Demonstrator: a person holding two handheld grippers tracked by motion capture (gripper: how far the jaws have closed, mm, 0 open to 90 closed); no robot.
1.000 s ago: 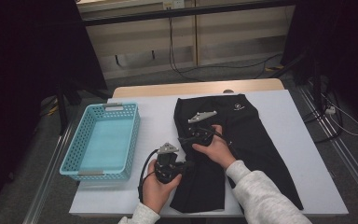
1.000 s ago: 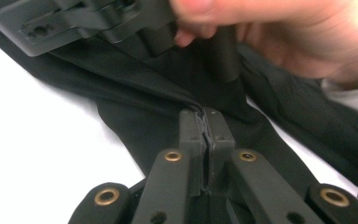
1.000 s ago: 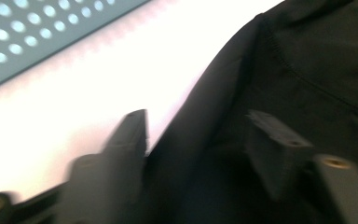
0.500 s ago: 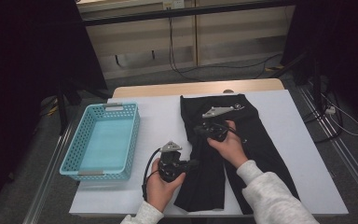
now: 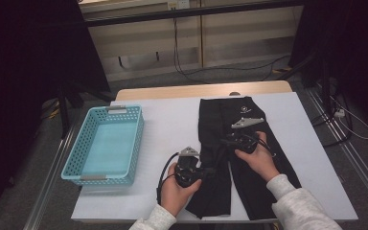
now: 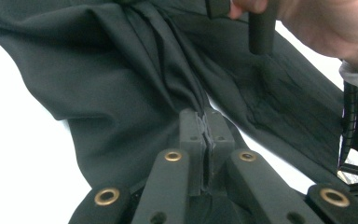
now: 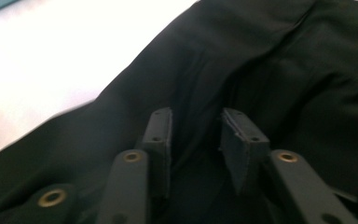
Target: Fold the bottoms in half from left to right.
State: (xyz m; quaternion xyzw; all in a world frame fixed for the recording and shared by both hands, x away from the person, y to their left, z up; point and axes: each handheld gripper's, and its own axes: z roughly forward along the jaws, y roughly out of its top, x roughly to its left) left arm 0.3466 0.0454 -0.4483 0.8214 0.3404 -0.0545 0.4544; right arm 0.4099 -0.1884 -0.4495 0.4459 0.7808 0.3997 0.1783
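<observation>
The black trousers lie flat on the white table, well right of the empty blue basket, with the waistband at the far end and the two legs running back toward the person, so the long axis points away from the person's edge of the table.

The left gripper sits at the trousers' left edge, roughly midway along the near leg. In the left gripper view its jaws are clenched on a gathered fold of the dark cloth, the pads pressed together with fabric pinched between them.

The right gripper lies further up the trousers, toward the waistband and just beside the middle seam. Its jaws have just been opening; in the right gripper view they stand apart over the cloth, pressing on nothing.

So the right gripper is nearer the waistband, and the left one holds the lower leg; any fold along the length probably turns on that held edge.
</observation>
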